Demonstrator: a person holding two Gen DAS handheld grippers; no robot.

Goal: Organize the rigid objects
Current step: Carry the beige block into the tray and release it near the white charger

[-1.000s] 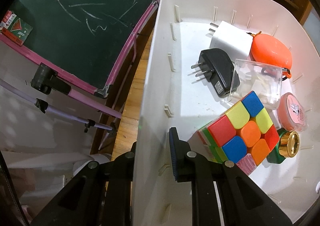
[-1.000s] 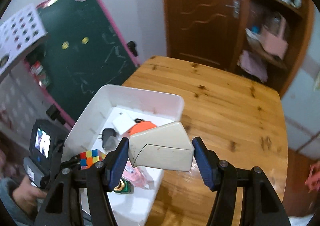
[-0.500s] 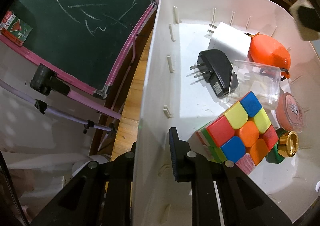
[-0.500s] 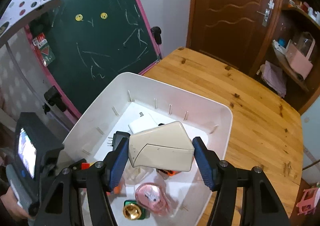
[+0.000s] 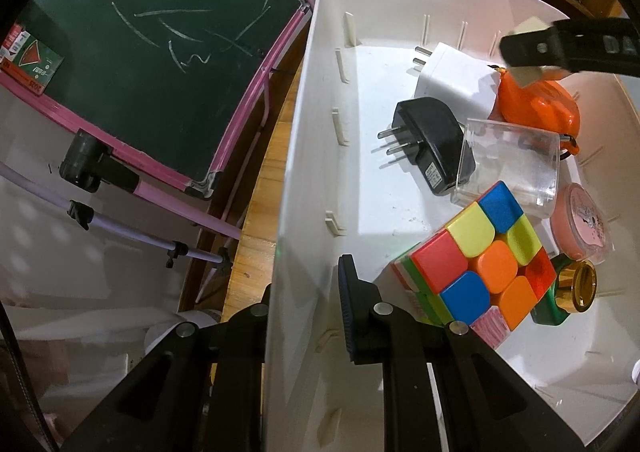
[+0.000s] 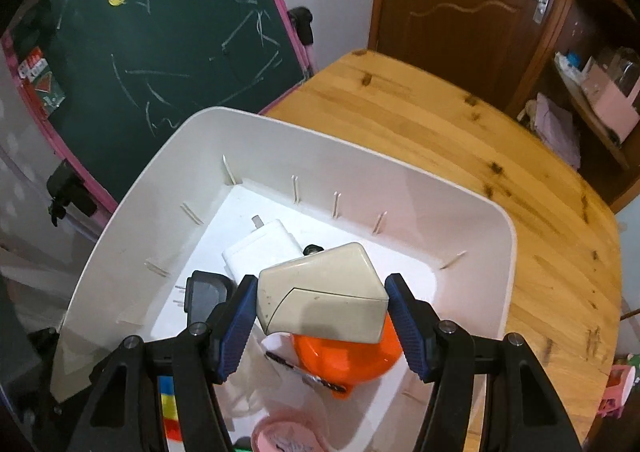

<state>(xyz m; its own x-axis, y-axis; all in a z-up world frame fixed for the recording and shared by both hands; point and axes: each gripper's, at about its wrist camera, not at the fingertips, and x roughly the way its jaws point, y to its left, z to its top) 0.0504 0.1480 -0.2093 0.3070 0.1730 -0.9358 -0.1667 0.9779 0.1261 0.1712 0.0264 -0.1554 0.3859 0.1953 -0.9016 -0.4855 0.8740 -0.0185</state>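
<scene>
My right gripper (image 6: 322, 322) is shut on a beige angular plastic piece (image 6: 320, 292) and holds it above the inside of the white bin (image 6: 472, 208), over the orange case (image 6: 340, 360). It enters the left wrist view (image 5: 560, 48) at the upper right. My left gripper (image 5: 304, 300) is shut on the bin's near wall (image 5: 296, 212), one finger inside and one outside. In the bin lie a colour cube (image 5: 480, 268), a black plug adapter (image 5: 432, 140), a white charger (image 5: 456, 76), a clear box (image 5: 508, 164), a pink round tin (image 5: 580, 228) and a green-gold bottle (image 5: 568, 292).
The bin stands on a round wooden table (image 6: 500, 124) near its left edge. A green chalkboard with a pink frame (image 5: 140, 44) stands beside the table. A brown door (image 6: 460, 0) and shelves (image 6: 592, 92) are behind.
My right gripper has moved forward and down with the beige piece, from over the bin's near part to low over the orange case. My left gripper and the bin stay still.
</scene>
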